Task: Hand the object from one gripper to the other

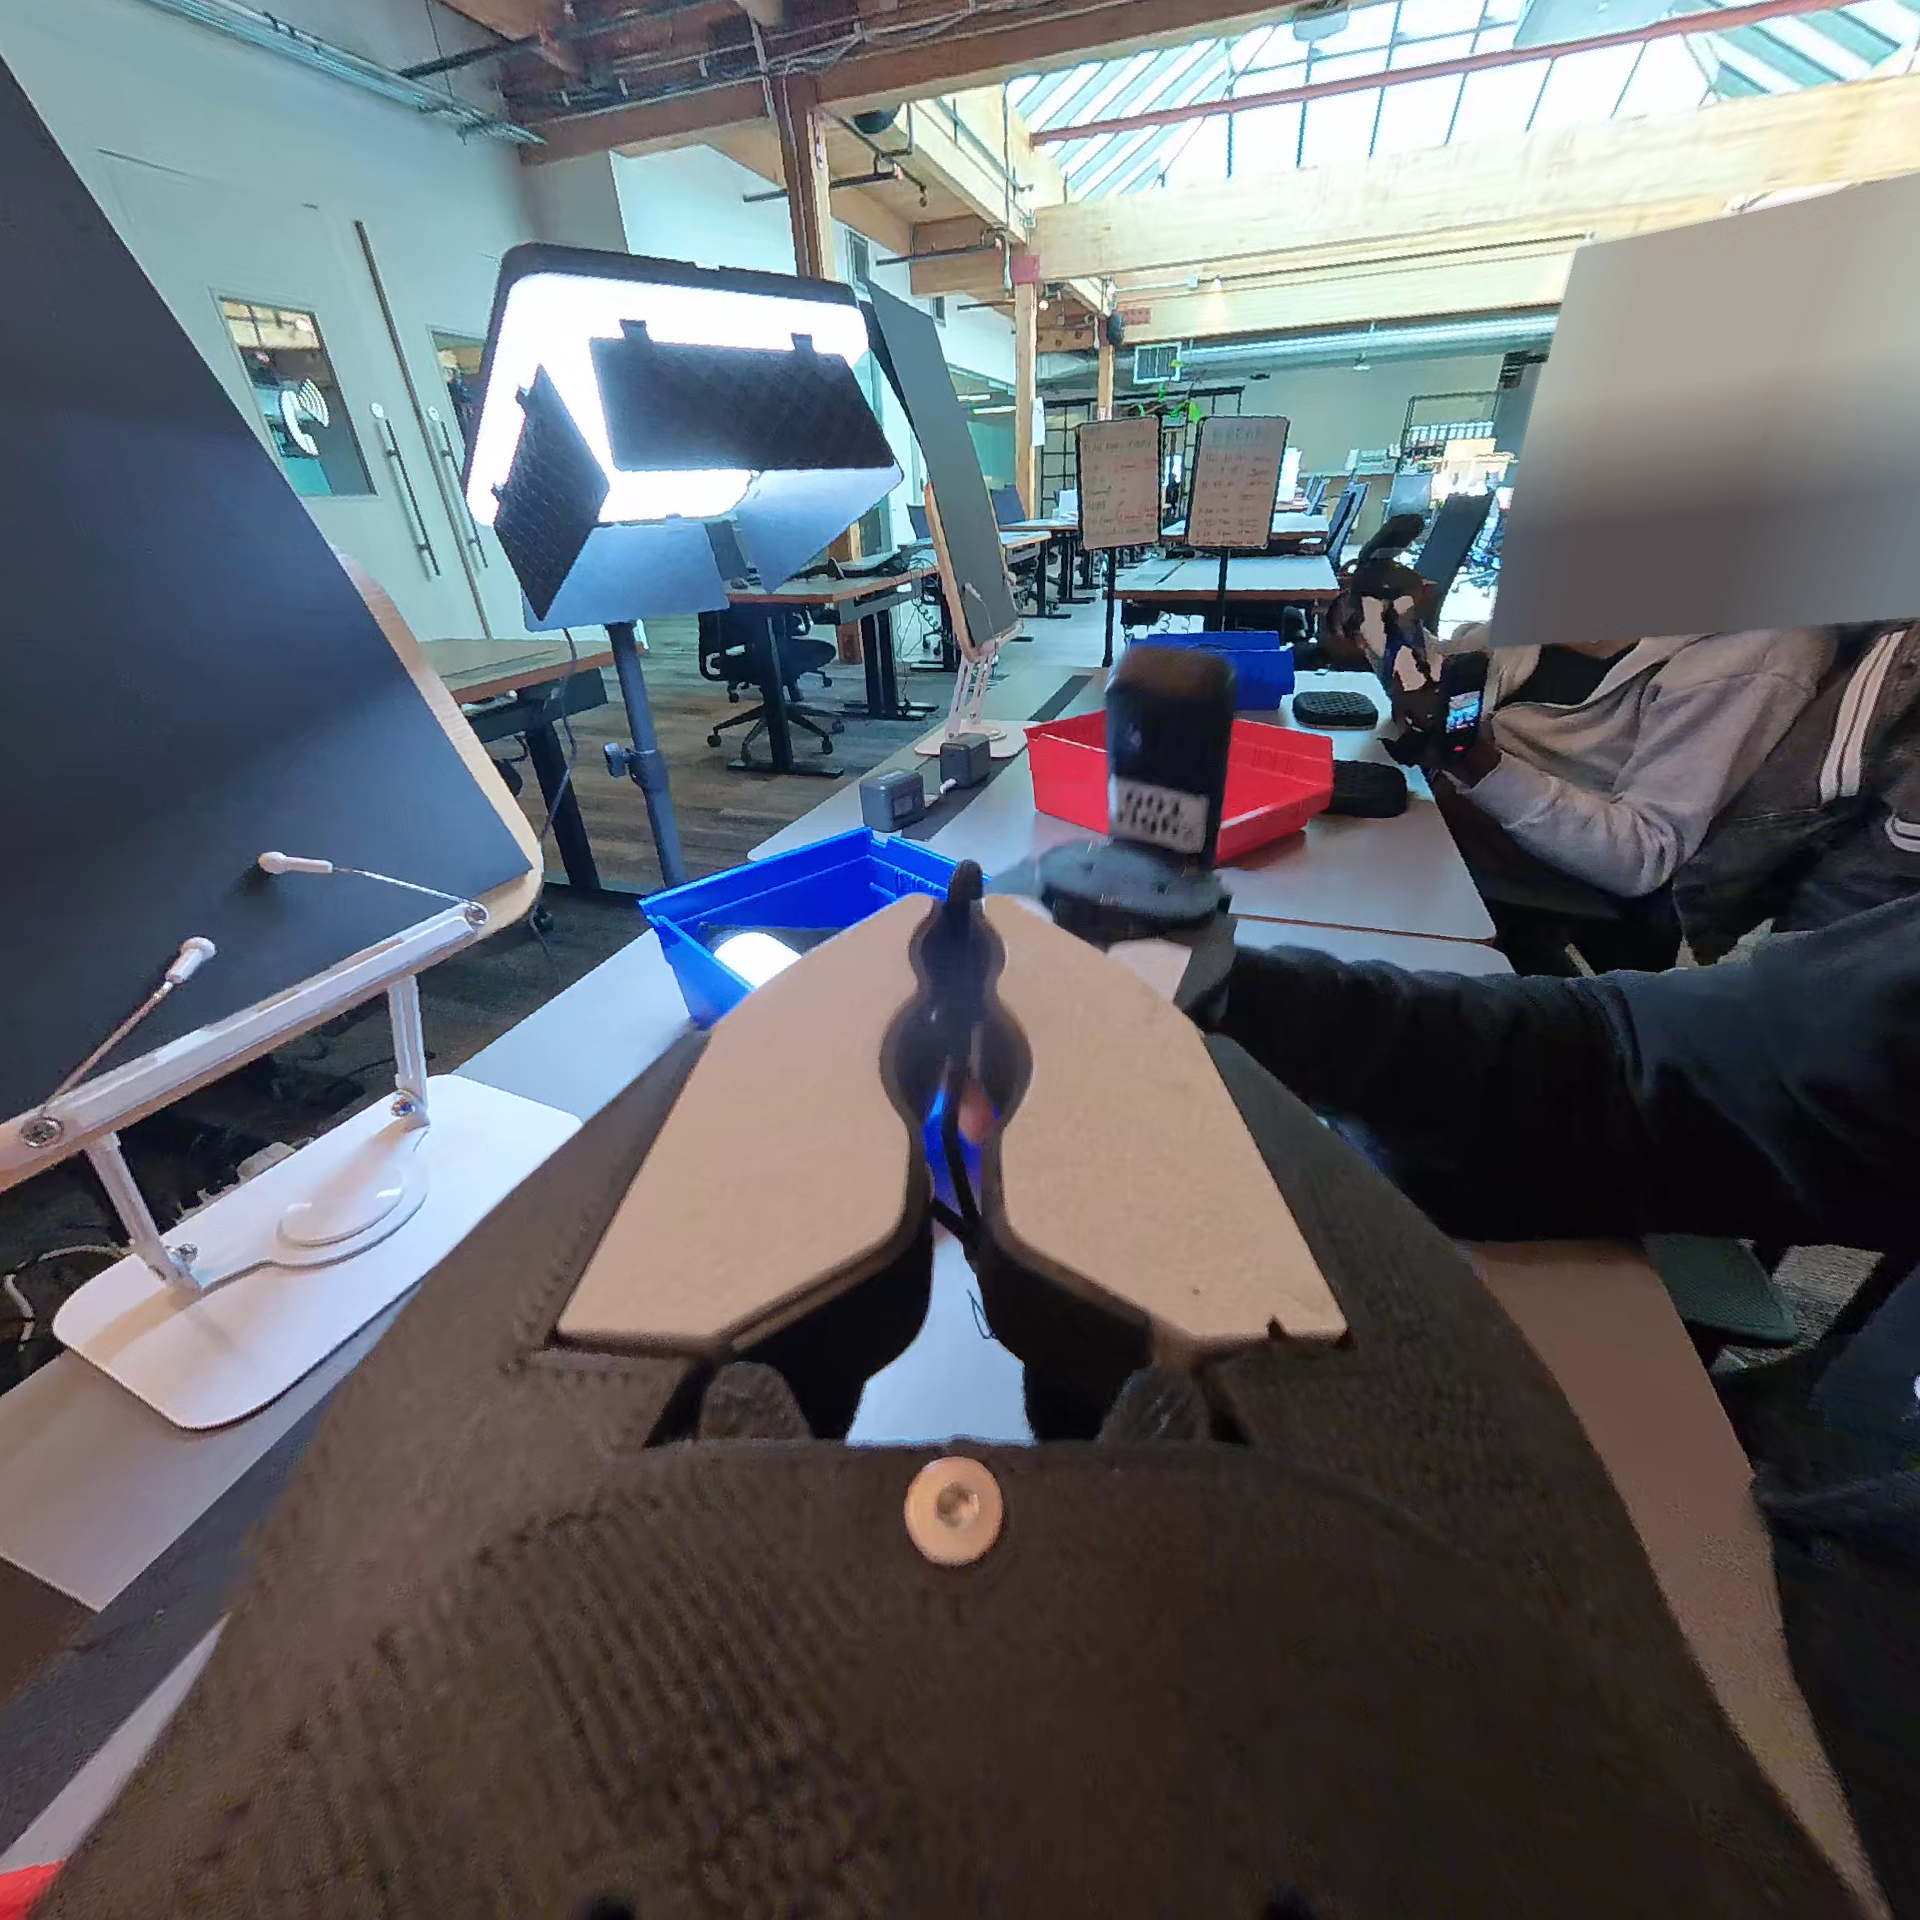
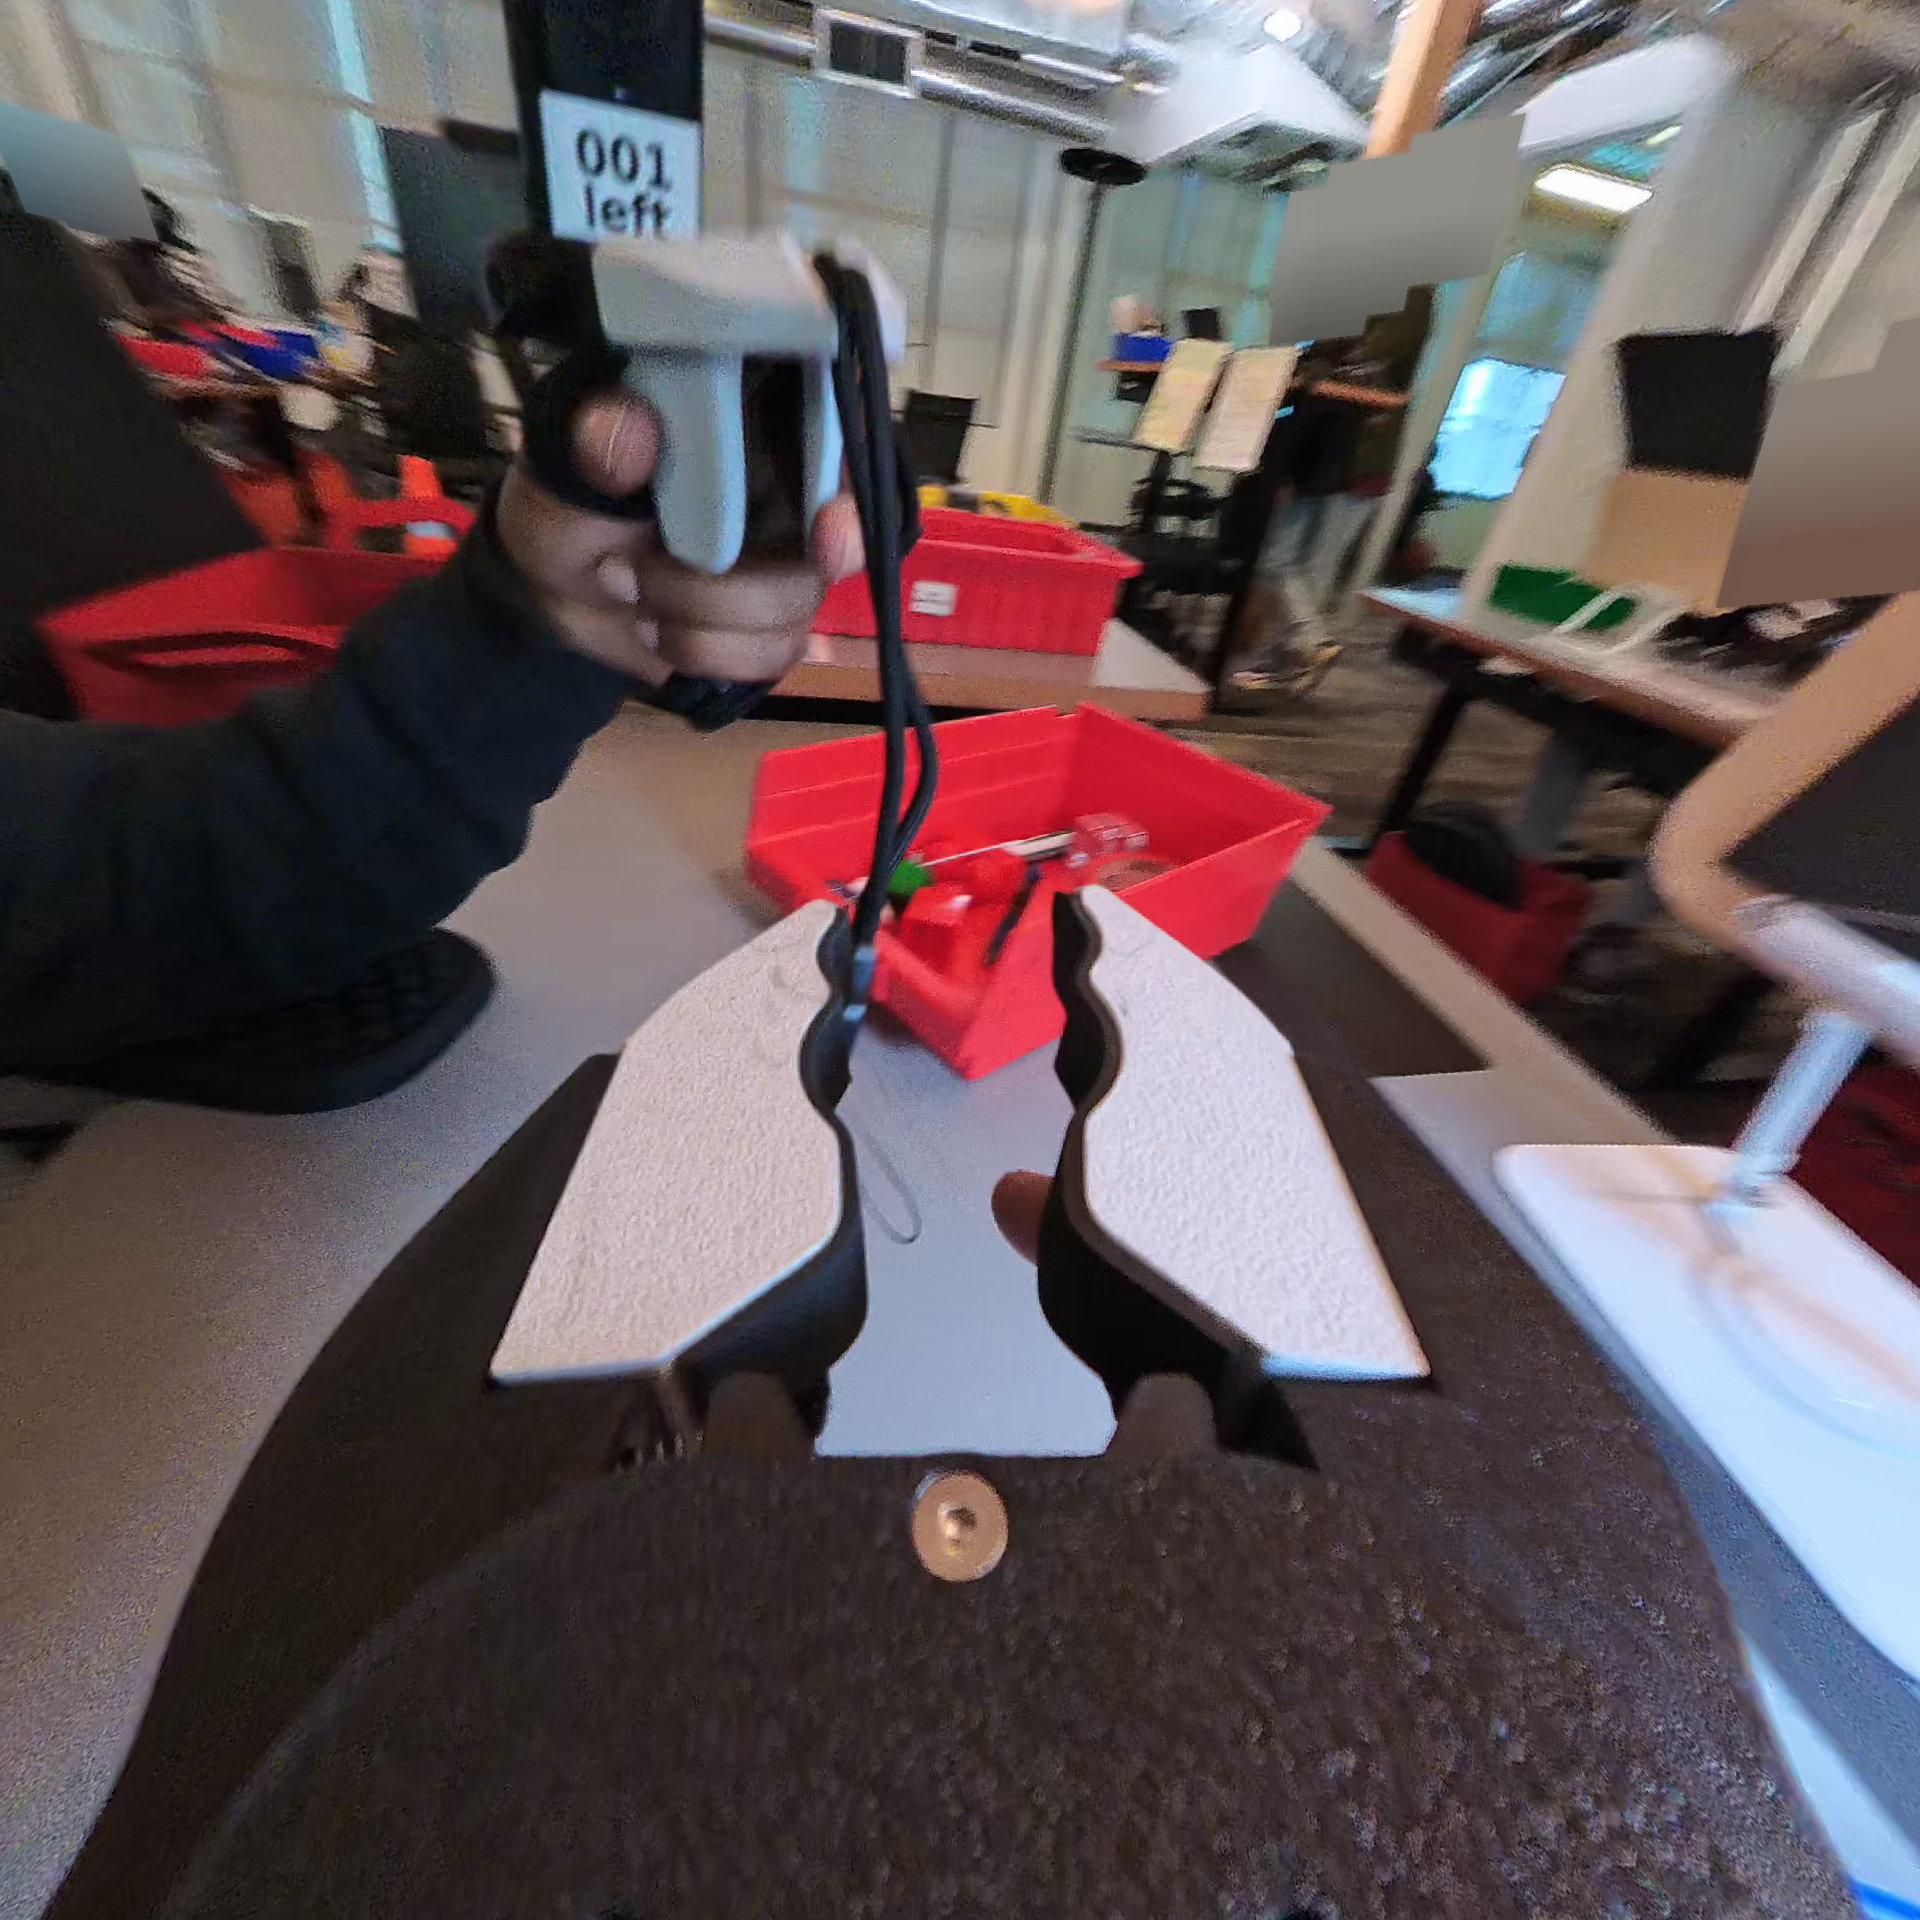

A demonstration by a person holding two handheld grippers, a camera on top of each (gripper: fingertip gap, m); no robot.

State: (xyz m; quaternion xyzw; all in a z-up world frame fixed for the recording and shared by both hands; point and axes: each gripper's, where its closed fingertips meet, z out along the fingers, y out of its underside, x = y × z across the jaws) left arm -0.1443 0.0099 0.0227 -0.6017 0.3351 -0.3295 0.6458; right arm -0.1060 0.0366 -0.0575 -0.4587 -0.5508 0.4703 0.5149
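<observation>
Grey table (image 2: 623, 862) carries red bin (image 2: 1226, 831), blue bin (image 1: 790, 894).

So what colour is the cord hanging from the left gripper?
Black. The cord shows best in the right wrist view, hanging from the left gripper.

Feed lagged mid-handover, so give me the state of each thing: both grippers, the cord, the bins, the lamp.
Left gripper: shut on black cord.
Right gripper: open; the cord's lower end is between its fingers, ungripped.
Black cord: hanging from left gripper.
Red bin: upright, holds small parts.
Blue bin: upright, holds a white object.
Light panel: on.
</observation>
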